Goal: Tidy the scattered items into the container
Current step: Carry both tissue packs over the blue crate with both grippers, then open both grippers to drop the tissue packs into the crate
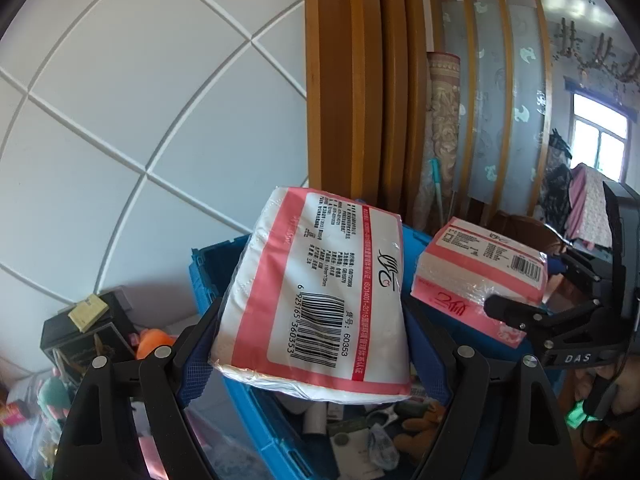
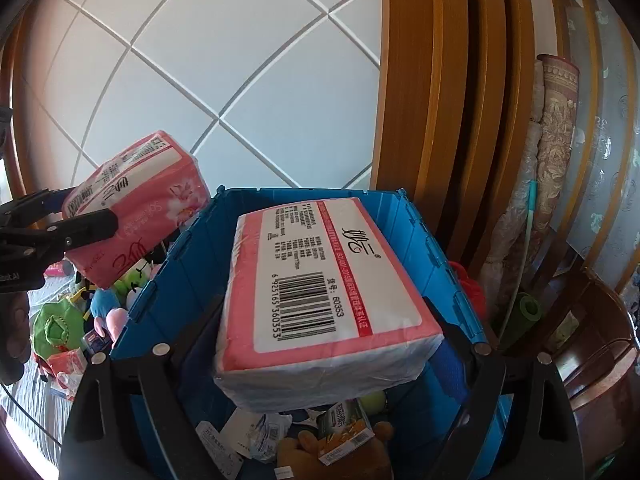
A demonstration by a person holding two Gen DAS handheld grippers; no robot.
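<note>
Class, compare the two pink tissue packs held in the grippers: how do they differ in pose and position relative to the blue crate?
The left gripper's pack tilts steeply, beside the blue crate's wall; the right gripper's pack lies flatter, over the crate's opening. Both are pink, barcoded and clamped.

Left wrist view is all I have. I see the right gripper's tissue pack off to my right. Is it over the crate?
Observer: Yes. In the right wrist view the right gripper holds its tissue pack above the open blue crate, inside its walls.
Operator: What's beneath it?
Observer: A brown plush toy, an orange-and-green carton and paper packets lie in the crate.
Operator: Anything outside?
Observer: Yes. Plush toys lie left of the crate, among them a green one.
</note>
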